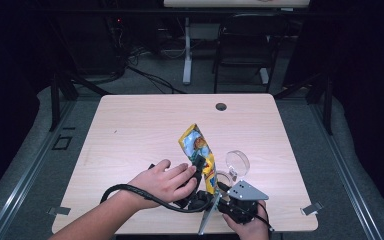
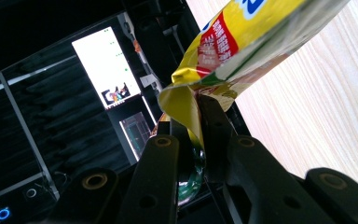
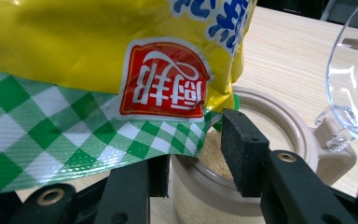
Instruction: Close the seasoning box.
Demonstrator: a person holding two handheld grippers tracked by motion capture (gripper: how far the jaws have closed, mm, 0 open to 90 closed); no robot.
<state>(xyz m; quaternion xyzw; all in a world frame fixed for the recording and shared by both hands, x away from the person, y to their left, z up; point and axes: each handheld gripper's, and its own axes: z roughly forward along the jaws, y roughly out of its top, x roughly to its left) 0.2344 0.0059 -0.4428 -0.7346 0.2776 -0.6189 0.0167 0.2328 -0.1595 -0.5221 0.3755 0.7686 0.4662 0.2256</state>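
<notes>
One pale wood tabletop (image 1: 130, 130) in a dark room, chair (image 1: 245, 45) beyond its far edge. Yellow bag (image 1: 198, 150) stands tilted at my near right, long axis running up and away to the left, its mouth down over the tan jar (image 3: 261, 140), hinged clear lid (image 1: 237, 162) flipped back. My left gripper (image 2: 196, 140) points right, jaws clamped on the bag's edge. My right gripper (image 3: 196, 154) has jaws apart, straddling the jar's rim
</notes>
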